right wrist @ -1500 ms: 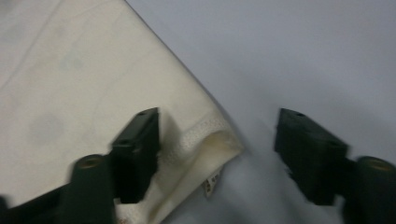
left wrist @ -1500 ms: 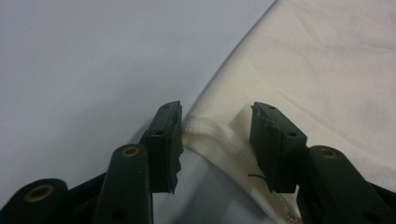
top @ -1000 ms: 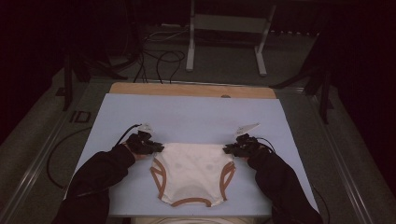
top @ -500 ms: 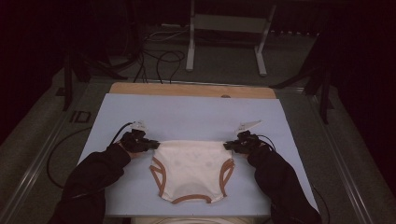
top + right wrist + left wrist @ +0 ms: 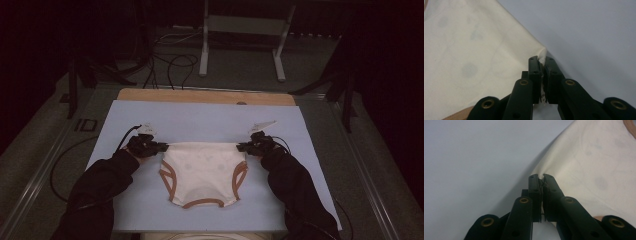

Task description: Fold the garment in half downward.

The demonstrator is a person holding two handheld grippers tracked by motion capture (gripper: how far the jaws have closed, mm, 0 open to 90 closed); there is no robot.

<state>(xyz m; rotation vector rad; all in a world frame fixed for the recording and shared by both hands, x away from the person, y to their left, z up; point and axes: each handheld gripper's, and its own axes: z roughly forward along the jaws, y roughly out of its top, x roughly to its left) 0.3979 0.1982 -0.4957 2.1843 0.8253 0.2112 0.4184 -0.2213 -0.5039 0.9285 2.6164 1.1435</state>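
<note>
High view: the pale blue tabletop (image 5: 150, 115) is seen from above, with a wooden strip (image 5: 205, 96) along its far edge. A cream pair of underpants (image 5: 202, 172) with brown leg trim is laid flat near the middle, waistband toward the far side and drawn taut in a straight line running left to right. The garment hangs between the two grippers, so each waistband corner lies just inward of its own gripper. The left gripper (image 5: 159, 147) is clamped on the left corner, the right gripper (image 5: 243, 146) on the right corner; in the gripper views, cloth is pinched between closed jaws.
</note>
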